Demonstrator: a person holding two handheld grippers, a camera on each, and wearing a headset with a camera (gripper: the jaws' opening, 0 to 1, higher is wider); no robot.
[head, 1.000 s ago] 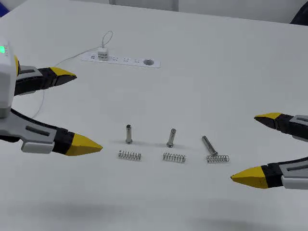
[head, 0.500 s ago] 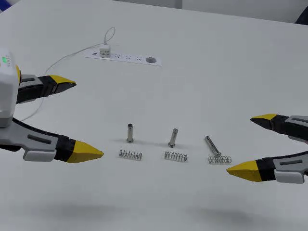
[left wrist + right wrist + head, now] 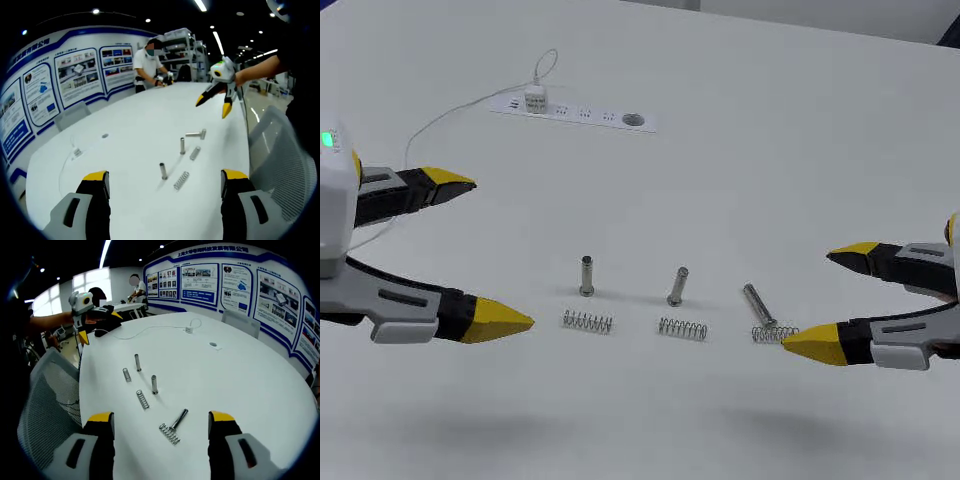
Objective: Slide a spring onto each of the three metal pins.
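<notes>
Steel pin [image 3: 755,303] lying flat could roll away if my wide-open right tongs [image 3: 808,300] clip it reaching the spring [image 3: 775,332] touching it; left tongs [image 3: 503,252] equally wide.

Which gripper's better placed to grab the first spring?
Right. The right gripper is open with one tip almost at the rightmost spring; the left gripper, also open, sits farther from the leftmost spring.
</notes>
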